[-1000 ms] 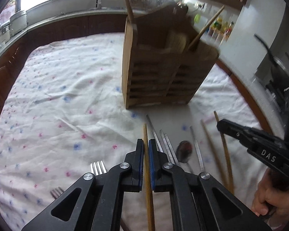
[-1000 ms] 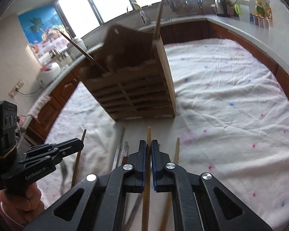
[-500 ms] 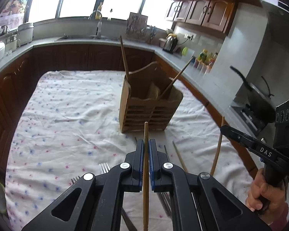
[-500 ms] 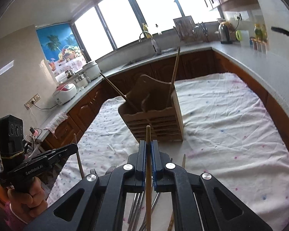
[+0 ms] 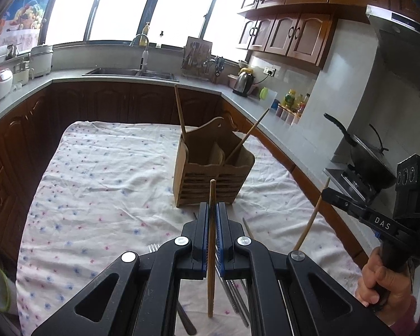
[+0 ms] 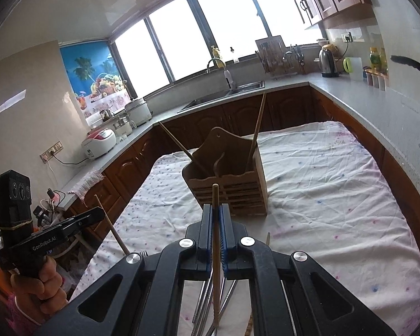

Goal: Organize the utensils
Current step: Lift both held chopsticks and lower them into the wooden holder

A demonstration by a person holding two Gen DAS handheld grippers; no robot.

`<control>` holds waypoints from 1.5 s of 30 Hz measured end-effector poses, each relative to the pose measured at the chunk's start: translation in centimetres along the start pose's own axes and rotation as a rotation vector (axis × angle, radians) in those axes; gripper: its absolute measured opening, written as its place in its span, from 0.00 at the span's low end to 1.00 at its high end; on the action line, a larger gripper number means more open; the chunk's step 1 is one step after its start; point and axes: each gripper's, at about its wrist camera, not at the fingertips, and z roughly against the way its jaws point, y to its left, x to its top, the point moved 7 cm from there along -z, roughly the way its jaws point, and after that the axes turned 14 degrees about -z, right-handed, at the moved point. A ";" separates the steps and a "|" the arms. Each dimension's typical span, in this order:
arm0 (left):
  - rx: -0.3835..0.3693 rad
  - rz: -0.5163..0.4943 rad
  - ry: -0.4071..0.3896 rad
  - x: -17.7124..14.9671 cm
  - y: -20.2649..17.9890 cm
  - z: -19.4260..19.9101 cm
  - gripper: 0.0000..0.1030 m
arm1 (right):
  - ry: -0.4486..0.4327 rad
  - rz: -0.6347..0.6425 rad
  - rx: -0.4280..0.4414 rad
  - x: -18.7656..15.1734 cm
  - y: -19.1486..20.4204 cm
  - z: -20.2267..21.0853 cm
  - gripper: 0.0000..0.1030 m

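A wooden utensil holder (image 5: 212,173) (image 6: 232,184) stands mid-table on the flowered cloth, with two wooden chopsticks (image 5: 180,112) (image 5: 249,134) leaning in it. My left gripper (image 5: 212,205) is shut on a wooden chopstick (image 5: 211,238), held in the air short of the holder. My right gripper (image 6: 216,207) is shut on another wooden chopstick (image 6: 216,238). Each gripper shows in the other's view, the right gripper (image 5: 329,194) with its stick (image 5: 310,218), the left gripper (image 6: 99,212) with its stick (image 6: 112,226). Metal utensils (image 5: 232,296) (image 6: 204,299) and a fork (image 5: 153,247) lie on the cloth below.
The cloth-covered table (image 5: 98,182) has dark cabinets and a grey counter (image 5: 28,89) around it. A sink (image 5: 131,71), a kettle (image 5: 243,82), rice cookers (image 6: 100,142) and a wok on the stove (image 5: 369,156) sit on the counter. A hand (image 5: 383,280) grips the right tool.
Both grippers have risen and drawn back from the holder, each lifting its chopstick off the table. The holder now looks smaller and farther away, and the view has tilted up.
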 end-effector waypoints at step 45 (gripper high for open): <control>0.017 -0.013 -0.182 6.8 3.5 -0.5 0.02 | -0.168 -0.034 0.046 11.4 0.8 -0.8 0.05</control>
